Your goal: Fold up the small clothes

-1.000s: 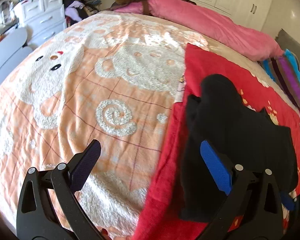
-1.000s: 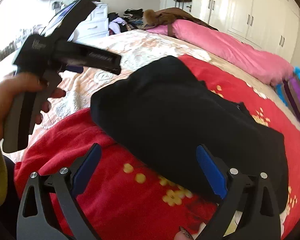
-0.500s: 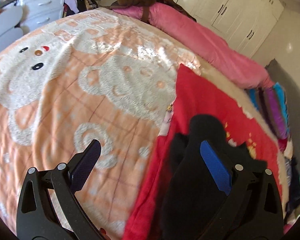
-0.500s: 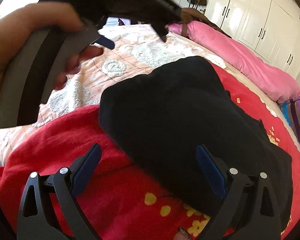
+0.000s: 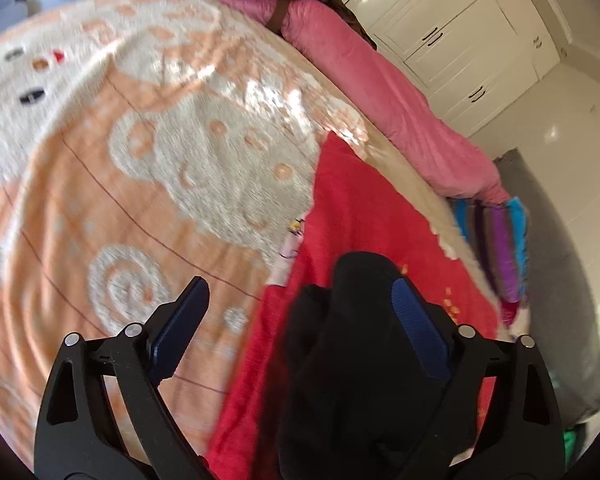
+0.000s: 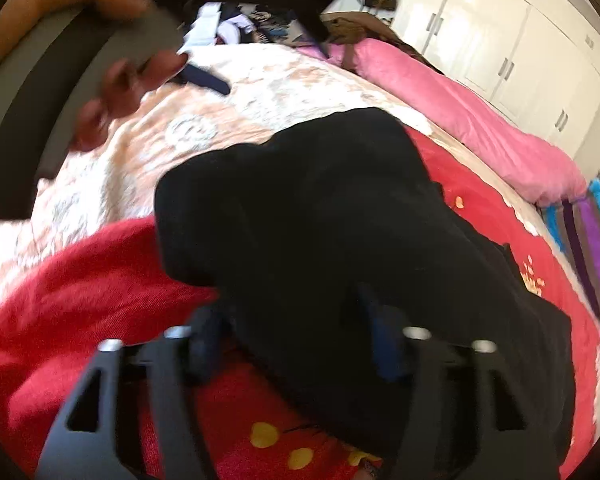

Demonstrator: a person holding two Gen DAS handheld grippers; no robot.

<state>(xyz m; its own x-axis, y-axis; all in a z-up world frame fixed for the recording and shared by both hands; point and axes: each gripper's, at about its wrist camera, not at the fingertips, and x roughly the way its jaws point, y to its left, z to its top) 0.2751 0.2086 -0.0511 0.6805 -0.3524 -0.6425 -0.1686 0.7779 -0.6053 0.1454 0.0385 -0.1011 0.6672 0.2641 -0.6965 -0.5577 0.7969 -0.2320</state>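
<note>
Right wrist view: black garment (image 6: pixel 320 240), soft, dark, bunched, lying on the red cloth (image 6: pixel 80 300) spread over the bed (image 6: pixel 260 92). Right claw (image 6: pixel 296 340) astride the garment's near edge; its jaws have just been closing, with black fabric between them. Blur hides the pads, so whether they already press on the cloth cannot be told.

Left wrist view: left claw (image 5: pixel 300 324) above the boundary of the orange blanket (image 5: pixel 100 200) and red cloth, jaws wide though they have just been narrowing a little; the right-hand pad overlaps the garment's (image 5: pixel 348 340) far lobe, the left-hand pad is over blanket, nothing gripped. The hand (image 6: pixel 112 80) carrying this claw shows at upper left of the right wrist view.

Step in hand, by judgement: taking hold of the garment's near edge, ahead of a fold.

Next move calls for: a firm pinch by the right claw on a single edge rather than a bunch; the left claw set on a matching edge; then both lifting together.
</note>
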